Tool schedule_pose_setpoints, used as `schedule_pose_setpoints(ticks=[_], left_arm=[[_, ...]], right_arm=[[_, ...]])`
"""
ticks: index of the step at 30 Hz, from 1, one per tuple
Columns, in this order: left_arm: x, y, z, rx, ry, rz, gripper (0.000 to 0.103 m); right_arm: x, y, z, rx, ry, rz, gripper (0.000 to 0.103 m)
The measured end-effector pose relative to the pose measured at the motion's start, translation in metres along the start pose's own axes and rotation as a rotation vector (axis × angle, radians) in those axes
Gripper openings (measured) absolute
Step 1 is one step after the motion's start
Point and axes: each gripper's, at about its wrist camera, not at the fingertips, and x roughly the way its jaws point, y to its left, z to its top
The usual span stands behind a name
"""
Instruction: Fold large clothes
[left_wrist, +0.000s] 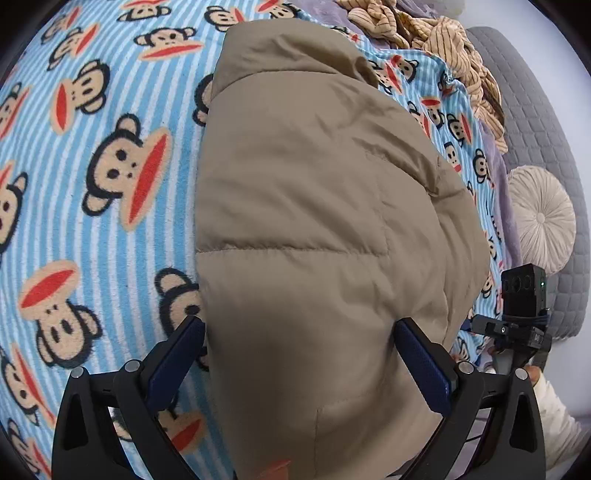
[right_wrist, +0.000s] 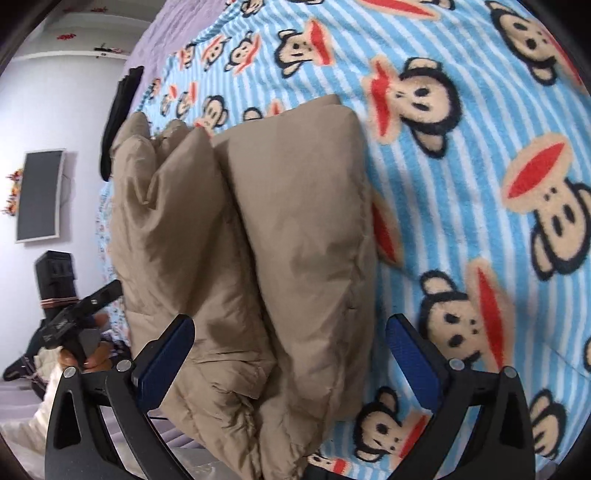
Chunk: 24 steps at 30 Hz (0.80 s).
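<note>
From my left gripper (left_wrist: 299, 334), jaws spread wide and gripping nothing, I see one tan quilted puffer jacket (left_wrist: 314, 206) lying between and ahead of the pads; its lower hem is cut off below. It rests on the blue-striped monkey-print fleece blanket (left_wrist: 96, 155). My right gripper (right_wrist: 290, 332) also stands wide apart, the jacket's folded bulk between its pads, contact unclear.

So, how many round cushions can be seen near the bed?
1. A pale round cushion leans against the grey quilted headboard, at the right edge of the left wrist view. Others may be hidden behind the tan jacket.
</note>
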Motion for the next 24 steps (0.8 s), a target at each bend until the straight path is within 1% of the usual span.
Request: schedule_pose_setpoints(ticks=[1, 2, 3, 6, 7, 9, 12, 14, 15, 18, 20, 22, 23, 24], left_arm=[[0.005, 0.003, 0.002, -0.009, 0.004, -0.024, 0.103], [0.009, 0.004, 0.004, -0.001, 0.005, -0.032, 0.103], [0.012, 0.005, 0.006, 0.016, 0.006, -0.031, 0.103], [0.025, 0.005, 0.01, 0.043, 0.022, -0.044, 0.103], [0.031, 0.005, 0.013, 0.032, 0.032, -0.056, 0.103], [0.04, 0.01, 0.018, 0.004, 0.047, -0.09, 0.103], [0.052, 0.017, 0.023, -0.065, 0.059, -0.134, 0.103], [0.057, 0.016, 0.025, -0.094, 0.055, -0.14, 0.103], [0.058, 0.014, 0.024, -0.096, 0.053, -0.135, 0.103], [0.058, 0.0, 0.023, -0.076, 0.031, -0.072, 0.103], [0.051, -0.019, 0.019, -0.014, -0.015, 0.018, 0.1], [0.043, -0.036, 0.017, 0.05, -0.047, 0.09, 0.091], [0.04, -0.043, 0.016, 0.064, -0.057, 0.108, 0.089], [0.038, -0.048, 0.016, 0.074, -0.067, 0.122, 0.084]], right_arm=[[0.001, 0.002, 0.002, -0.006, -0.001, 0.046, 0.103], [0.004, 0.004, 0.004, -0.016, 0.003, 0.065, 0.103], [0.007, 0.006, 0.008, -0.029, 0.009, 0.054, 0.103], [0.023, 0.007, 0.019, -0.081, 0.025, -0.082, 0.103], [0.029, 0.005, 0.023, -0.088, 0.036, -0.089, 0.103], [0.039, -0.001, 0.031, -0.072, 0.058, -0.033, 0.103], [0.05, -0.003, 0.041, -0.058, 0.058, 0.109, 0.103], [0.061, -0.006, 0.048, -0.025, 0.063, 0.195, 0.103], [0.066, -0.008, 0.052, -0.007, 0.067, 0.211, 0.103], [0.077, -0.014, 0.055, 0.039, 0.074, 0.214, 0.103], [0.076, -0.015, 0.054, 0.057, 0.078, 0.207, 0.103], [0.075, -0.017, 0.052, 0.092, 0.08, 0.198, 0.103], [0.074, -0.019, 0.05, 0.114, 0.079, 0.2, 0.103], [0.073, -0.019, 0.049, 0.133, 0.076, 0.201, 0.102]])
